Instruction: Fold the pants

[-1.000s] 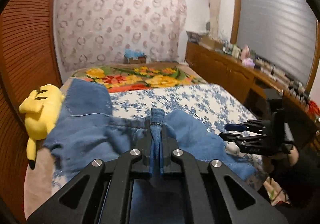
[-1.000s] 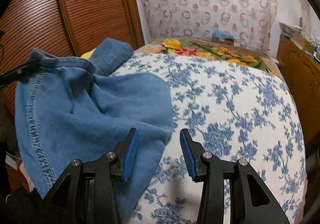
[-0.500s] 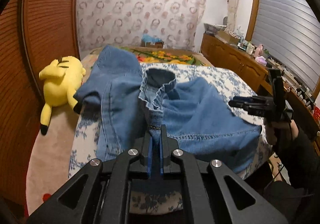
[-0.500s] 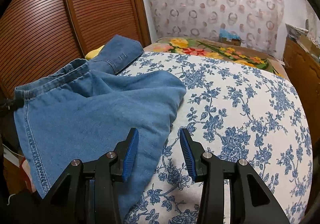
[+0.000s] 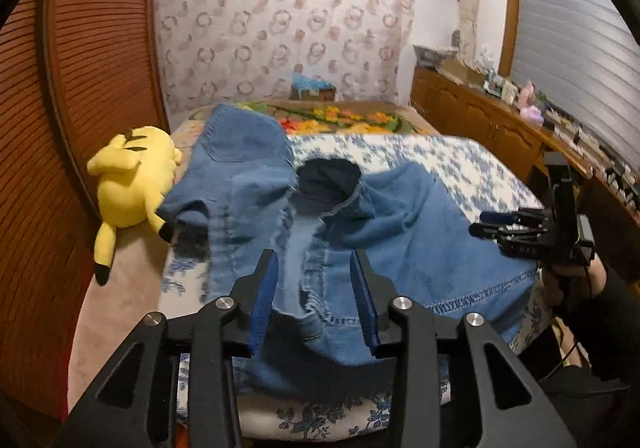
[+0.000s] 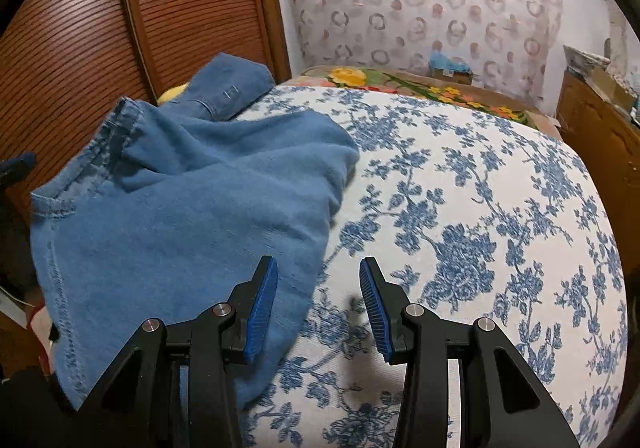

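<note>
The left gripper (image 5: pixel 314 294) has just been opening its jaws; they now stand apart, with the waistband edge of the blue denim pants (image 5: pixel 400 232) lying loose between the blue pads, which do not press on it. The right gripper (image 6: pixel 318 304) hangs with its jaws moderately apart and nothing between them, one finger over the cloth's edge and the other over the bed cover (image 6: pixel 480 208), white with blue flowers. The pants lie crumpled on the near left part of the bed, the waist opening gaping dark in the middle and one leg reaching toward the far end, where a floral blanket (image 5: pixel 340 120) shows. A yellow plush toy (image 5: pixel 132 184) lies just beside the pants, at the wooden slatted wardrobe doors (image 6: pixel 140 20).
</note>
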### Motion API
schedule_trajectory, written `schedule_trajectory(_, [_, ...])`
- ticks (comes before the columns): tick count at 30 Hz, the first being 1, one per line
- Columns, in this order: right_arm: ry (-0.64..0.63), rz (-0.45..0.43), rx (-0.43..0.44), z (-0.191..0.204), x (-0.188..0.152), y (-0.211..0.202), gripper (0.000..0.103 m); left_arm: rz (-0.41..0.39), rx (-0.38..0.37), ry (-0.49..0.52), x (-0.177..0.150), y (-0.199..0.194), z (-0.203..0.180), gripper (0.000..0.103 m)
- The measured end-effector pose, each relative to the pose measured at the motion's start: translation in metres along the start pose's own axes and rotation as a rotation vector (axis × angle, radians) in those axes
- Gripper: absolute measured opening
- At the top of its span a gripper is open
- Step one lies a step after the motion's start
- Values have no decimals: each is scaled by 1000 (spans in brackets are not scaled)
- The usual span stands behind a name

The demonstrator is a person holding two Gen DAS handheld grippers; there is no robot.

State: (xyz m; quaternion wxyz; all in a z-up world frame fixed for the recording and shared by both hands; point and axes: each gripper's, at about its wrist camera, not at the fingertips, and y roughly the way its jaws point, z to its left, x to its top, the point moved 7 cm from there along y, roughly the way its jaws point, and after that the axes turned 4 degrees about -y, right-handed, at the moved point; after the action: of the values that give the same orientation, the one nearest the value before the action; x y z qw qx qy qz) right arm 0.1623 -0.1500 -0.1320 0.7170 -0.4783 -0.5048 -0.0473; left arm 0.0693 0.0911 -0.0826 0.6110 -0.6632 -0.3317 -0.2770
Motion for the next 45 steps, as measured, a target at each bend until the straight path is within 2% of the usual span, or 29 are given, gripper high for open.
schedule_trajectory(6, [-14,-11,-23,4,-6,-2,45,77,42,72,-20,33,-6,39])
schedule_trajectory(9, [-3,-14,-13,3,-8,-1,45,134,85,71,-31,48,3,39])
schedule_trajectory(11, [-5,-24,-15,3,-9,-3,45,148,76,61,-37,52,6,39])
schedule_trajectory(15, [-14,-34,-17,4,-11,-5,45,131,74,62,-40,49,6,38])
schedule_trajectory(17, [-11,-36,-14,3,-11,-5,45,121,52,74,-43,46,2,19])
schedule_trajectory(18, [-8,-37,-12,2,-11,-5,45,117,34,78,-43,43,-2,18])
schedule_trajectory(20, [-2,-36,-9,2,-11,-6,45,100,22,84,-40,36,-5,7])
schedule_trajectory(25, [7,-39,-7,1,-11,-5,45,46,14,51,-29,10,2,7])
schedule_trajectory(28, [10,-45,-9,0,-11,-6,45,51,24,48,-32,-3,8,7])
schedule_trajectory(33, [8,-47,-9,0,-11,-6,45,97,30,54,-46,0,7,7])
schedule_trajectory(36, [9,-46,-10,-1,-11,-6,45,103,33,43,-43,7,8,13])
schedule_trajectory(38, [8,-46,-10,-1,-11,-6,45,94,35,41,-40,8,7,29])
schedule_trajectory(41, [8,-44,-8,-1,-12,-6,45,69,28,54,-29,9,3,44])
schedule_trajectory(45, [8,-45,-7,-1,-12,-6,45,38,17,91,-9,14,-10,46])
